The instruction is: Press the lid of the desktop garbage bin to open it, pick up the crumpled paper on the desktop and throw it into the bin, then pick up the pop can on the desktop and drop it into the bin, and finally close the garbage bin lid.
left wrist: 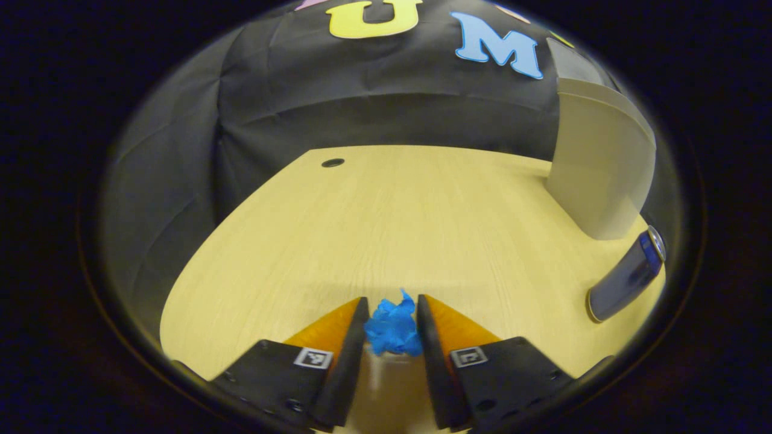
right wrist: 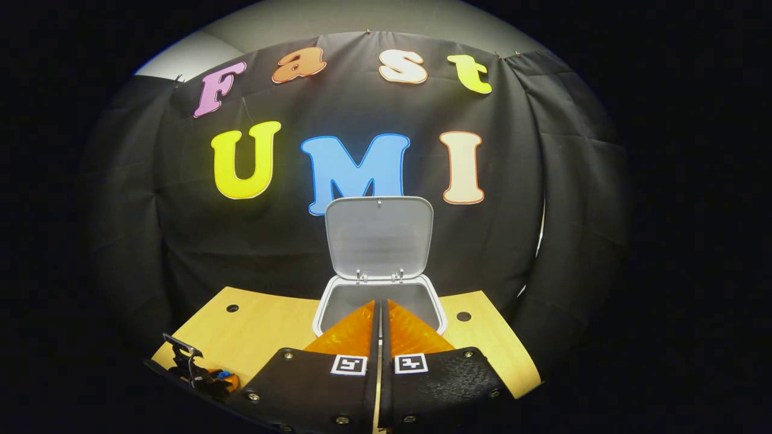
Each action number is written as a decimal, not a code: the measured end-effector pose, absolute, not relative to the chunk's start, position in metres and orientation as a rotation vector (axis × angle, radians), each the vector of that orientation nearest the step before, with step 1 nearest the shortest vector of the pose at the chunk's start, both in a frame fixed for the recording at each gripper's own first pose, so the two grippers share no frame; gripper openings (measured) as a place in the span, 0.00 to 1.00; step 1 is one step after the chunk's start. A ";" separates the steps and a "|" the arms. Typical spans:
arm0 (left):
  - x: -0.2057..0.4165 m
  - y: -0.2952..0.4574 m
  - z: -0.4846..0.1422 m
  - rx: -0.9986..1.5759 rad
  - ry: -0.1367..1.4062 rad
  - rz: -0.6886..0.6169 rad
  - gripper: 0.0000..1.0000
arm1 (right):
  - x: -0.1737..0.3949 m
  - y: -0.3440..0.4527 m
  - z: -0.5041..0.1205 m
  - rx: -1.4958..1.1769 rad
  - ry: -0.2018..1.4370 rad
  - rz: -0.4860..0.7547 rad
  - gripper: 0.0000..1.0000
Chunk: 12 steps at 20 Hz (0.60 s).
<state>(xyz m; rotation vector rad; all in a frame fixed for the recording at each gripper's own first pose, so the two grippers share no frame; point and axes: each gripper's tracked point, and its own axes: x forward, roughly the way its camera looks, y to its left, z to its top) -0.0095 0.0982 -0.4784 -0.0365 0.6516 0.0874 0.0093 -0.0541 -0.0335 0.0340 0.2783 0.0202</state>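
Left hand-held gripper [left wrist: 391,313], black screwed mounts, square coded markers, right hand-held gripper [right wrist: 380,313] alike

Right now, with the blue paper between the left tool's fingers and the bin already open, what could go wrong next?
1. The crumpled blue paper sits only at the tips of the left tool; such a shallow hold may let it slip during the lift.
2. The pop can lies on its side near the garbage bin; a sweep toward the bin could knock it rolling.
3. The open lid stands upright; bumping it may shut it early.
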 end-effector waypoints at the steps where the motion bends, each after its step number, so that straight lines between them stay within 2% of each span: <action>1: -0.009 0.096 -0.480 -0.025 0.662 0.079 0.51 | 0.009 -0.054 -0.033 0.035 0.278 0.020 0.02; 2: -0.009 0.097 -0.480 -0.003 0.664 0.074 0.44 | 0.008 -0.055 -0.033 0.033 0.277 0.019 0.02; 3: -0.010 0.098 -0.480 0.011 0.674 0.072 0.33 | 0.008 -0.055 -0.033 0.031 0.276 0.020 0.02; 4: -0.008 0.099 -0.478 0.012 0.680 0.067 0.39 | 0.007 -0.055 -0.033 0.029 0.277 0.021 0.02; 5: -0.007 0.099 -0.476 0.010 0.685 0.065 0.33 | 0.007 -0.055 -0.034 0.029 0.277 0.022 0.02; 12: 0.000 0.085 -0.438 0.058 0.609 0.024 0.33 | 0.003 -0.059 -0.038 0.041 0.281 0.025 0.02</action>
